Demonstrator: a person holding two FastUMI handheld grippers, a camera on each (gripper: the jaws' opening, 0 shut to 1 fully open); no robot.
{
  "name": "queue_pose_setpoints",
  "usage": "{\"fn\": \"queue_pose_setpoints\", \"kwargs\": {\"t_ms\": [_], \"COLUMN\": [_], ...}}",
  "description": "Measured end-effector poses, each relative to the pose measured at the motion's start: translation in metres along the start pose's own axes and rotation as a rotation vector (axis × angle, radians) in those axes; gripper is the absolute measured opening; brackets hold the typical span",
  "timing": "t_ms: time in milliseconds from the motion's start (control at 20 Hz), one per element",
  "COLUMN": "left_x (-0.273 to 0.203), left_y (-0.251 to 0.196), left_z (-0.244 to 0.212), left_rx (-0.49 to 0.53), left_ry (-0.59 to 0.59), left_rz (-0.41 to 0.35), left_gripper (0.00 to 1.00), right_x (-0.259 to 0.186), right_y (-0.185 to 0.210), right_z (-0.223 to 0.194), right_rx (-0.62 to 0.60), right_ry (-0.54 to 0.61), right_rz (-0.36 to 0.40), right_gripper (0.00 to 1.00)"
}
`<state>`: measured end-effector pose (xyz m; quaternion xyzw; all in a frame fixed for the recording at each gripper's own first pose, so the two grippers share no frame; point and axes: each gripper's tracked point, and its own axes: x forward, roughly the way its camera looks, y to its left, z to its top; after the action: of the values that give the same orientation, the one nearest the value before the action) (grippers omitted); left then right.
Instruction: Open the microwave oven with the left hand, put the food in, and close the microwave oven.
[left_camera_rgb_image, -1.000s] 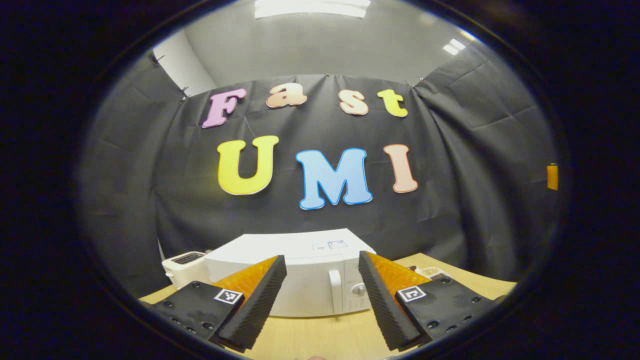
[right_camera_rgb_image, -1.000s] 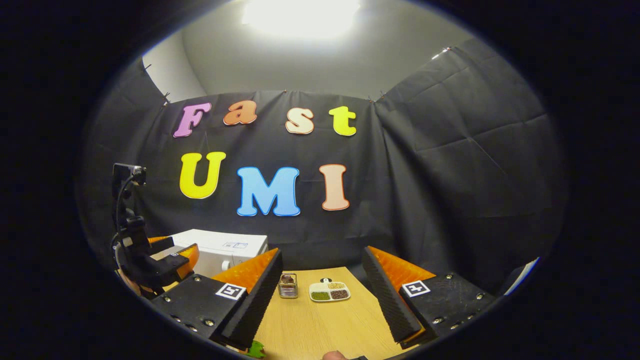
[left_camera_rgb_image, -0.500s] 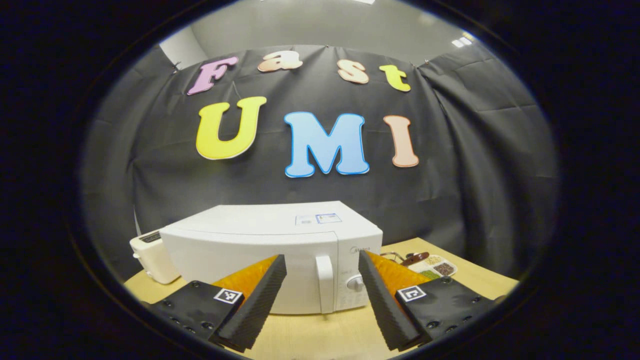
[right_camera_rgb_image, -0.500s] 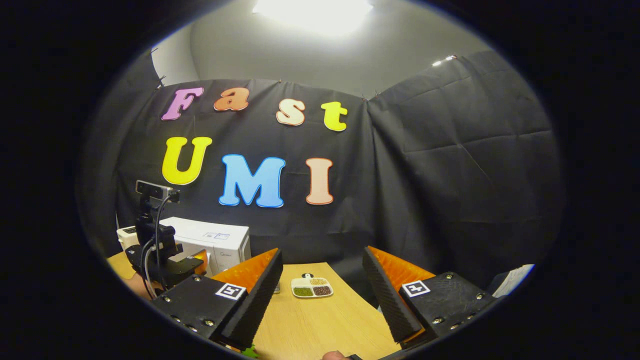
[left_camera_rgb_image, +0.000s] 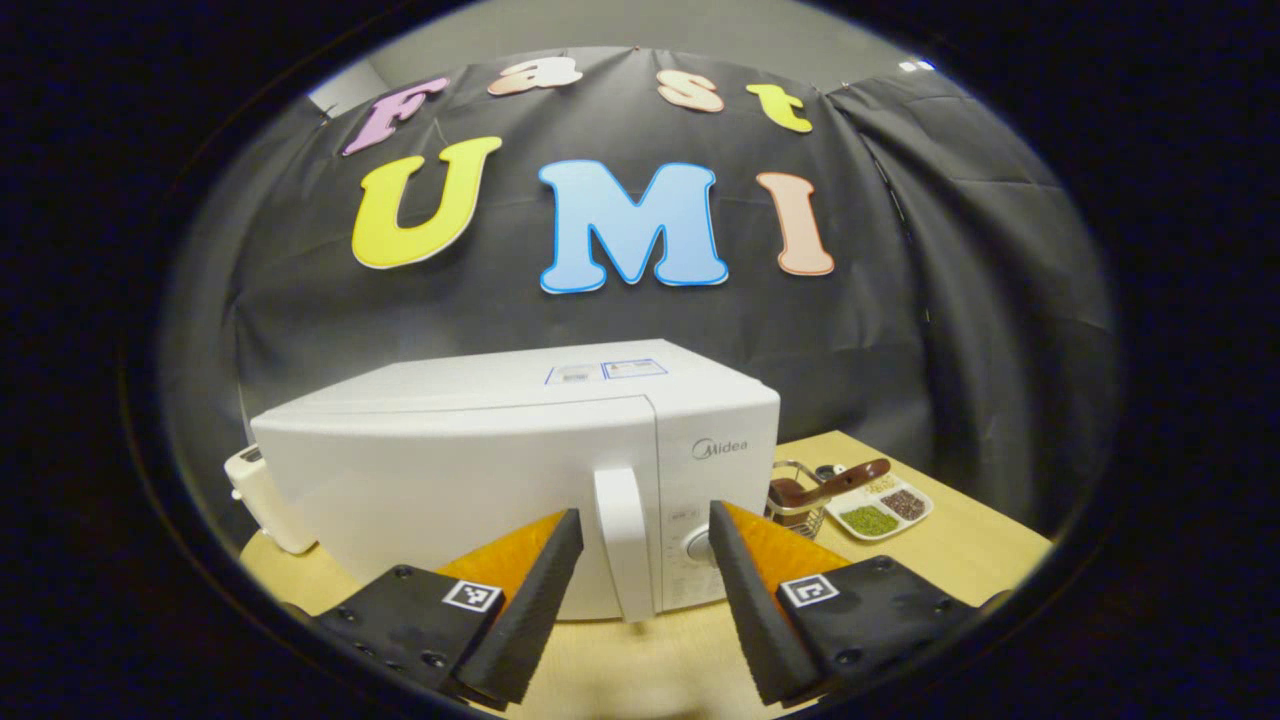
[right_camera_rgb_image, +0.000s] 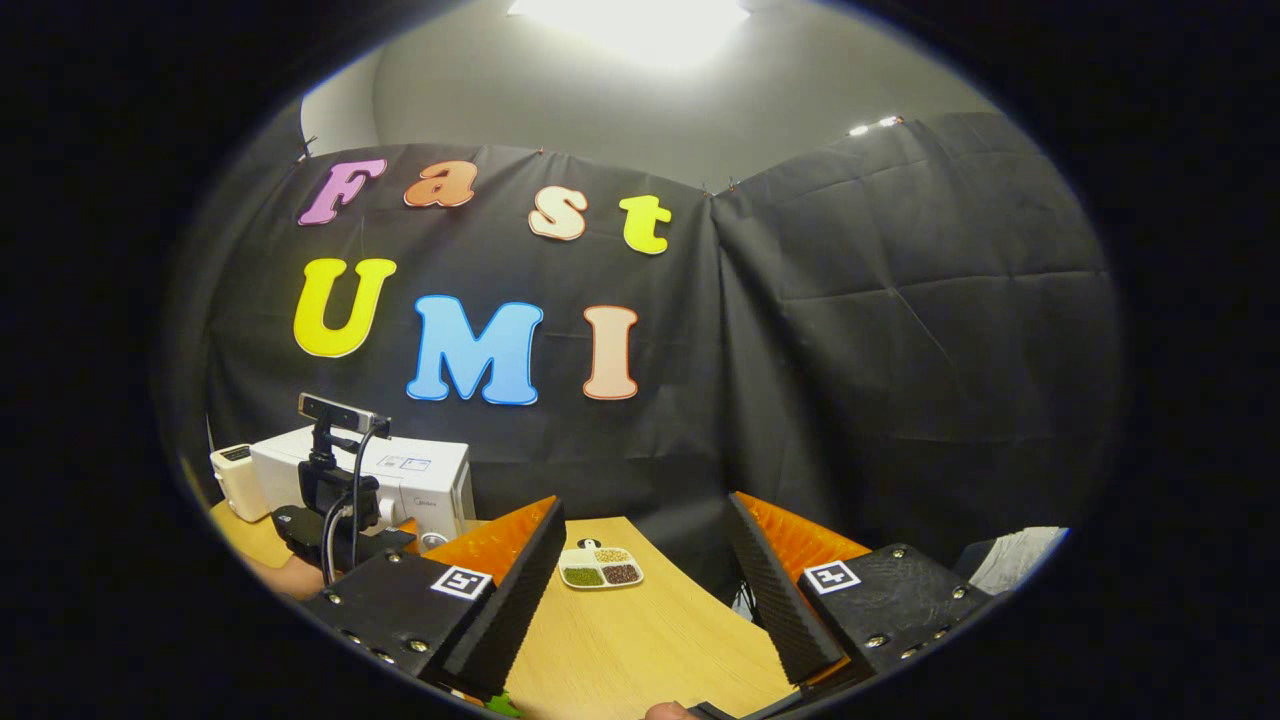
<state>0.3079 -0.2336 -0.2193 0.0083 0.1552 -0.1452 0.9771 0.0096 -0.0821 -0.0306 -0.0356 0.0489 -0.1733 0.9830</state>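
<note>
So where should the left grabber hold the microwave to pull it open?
On the door handle, the upright white bar at the door's right edge beside the knob. It stands off the microwave front, so the open left gripper can probably come straight on, one jaw to each side, then close and pull.

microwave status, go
Left hand-held gripper open, lined up on door handle. Right hand-held gripper open, holding nothing. Microwave door shut. Nothing in the way.
</note>
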Motion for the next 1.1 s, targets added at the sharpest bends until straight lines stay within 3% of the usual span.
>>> {"fn": "queue_pose_setpoints", "kwargs": {"t_ms": [100, 250, 450, 600, 750, 1100], "left_x": [0.007, 0.015, 0.019, 0.017, 0.017, 0.013], "left_y": [0.000, 0.003, 0.008, 0.007, 0.006, 0.010], "left_z": [-0.006, -0.008, -0.008, -0.009, -0.008, -0.007], "left_rx": [-0.001, 0.015, 0.022, 0.039, 0.054, -0.003], "left_ry": [0.015, 0.025, 0.024, 0.037, 0.051, 0.076], "left_rz": [0.000, 0.009, 0.030, 0.032, 0.023, 0.021], "left_gripper": [0.68, 0.60, 0.36, 0.32, 0.17, 0.12], "right_x": [-0.001, -0.002, -0.005, -0.006, -0.010, -0.014], "right_y": [0.000, -0.002, -0.008, -0.013, -0.015, -0.023], "right_z": [-0.001, -0.002, -0.001, -0.002, -0.003, 0.002], "right_rx": [-0.007, -0.019, -0.020, -0.011, -0.008, -0.019], "right_ry": [0.005, 0.009, 0.009, 0.016, 0.016, -0.006], "right_rz": [-0.007, -0.016, -0.028, -0.031, -0.025, 0.004], "right_gripper": [0.98, 0.98, 0.98, 0.98, 0.98, 0.97]}}
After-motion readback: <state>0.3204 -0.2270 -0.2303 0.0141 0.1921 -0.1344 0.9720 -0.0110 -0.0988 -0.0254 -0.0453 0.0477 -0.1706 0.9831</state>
